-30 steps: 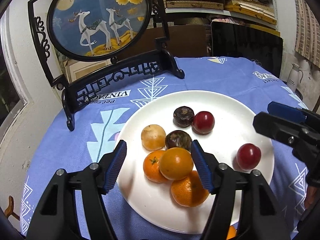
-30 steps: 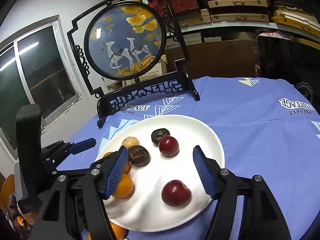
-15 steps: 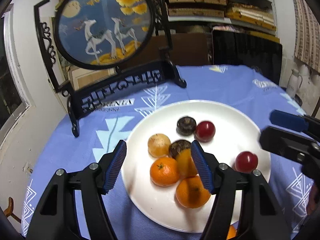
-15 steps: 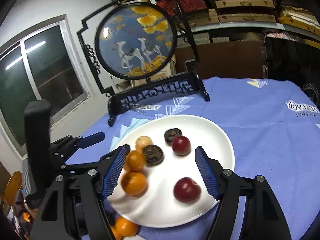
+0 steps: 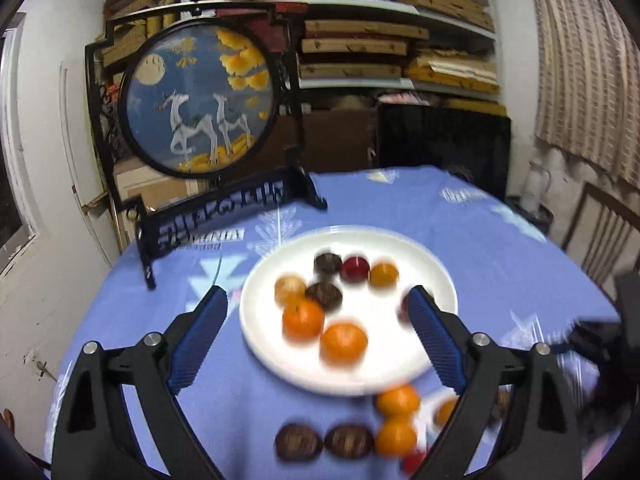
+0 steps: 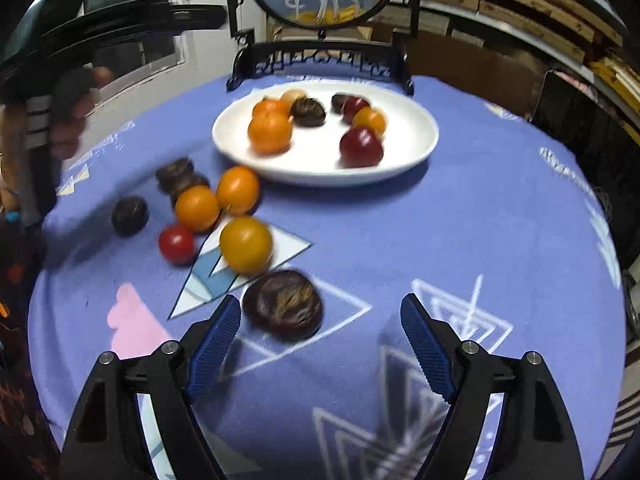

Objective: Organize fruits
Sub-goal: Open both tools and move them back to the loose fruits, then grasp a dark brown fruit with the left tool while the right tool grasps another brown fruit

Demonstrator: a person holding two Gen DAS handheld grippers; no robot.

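A white plate (image 5: 256,322) (image 6: 424,136) on the blue tablecloth holds oranges (image 5: 303,318), red plums (image 5: 355,269) and dark brown fruits (image 5: 324,294). My left gripper (image 5: 316,294) hangs above and short of the plate, its jaws opening with nothing between them. More fruit lies loose on the cloth in front of the plate: oranges (image 6: 238,190), a red one (image 6: 177,243) and dark ones (image 6: 130,210). My right gripper (image 6: 320,304) points down at the cloth with its jaws opening. A large dark brown fruit (image 6: 283,304) lies just ahead of its left finger, untouched.
A black-framed round deer screen (image 5: 200,96) stands behind the plate at the table's far edge. Shelves of stacked boxes (image 5: 360,40) fill the back wall. A black panel (image 5: 444,144) leans beyond the table. A hand (image 6: 72,116) on the other gripper shows at far left.
The left gripper let go of the orange it held, which rolled to the back of the plate, and pulled back and up. The right gripper swung down from the plate to the loose fruit.
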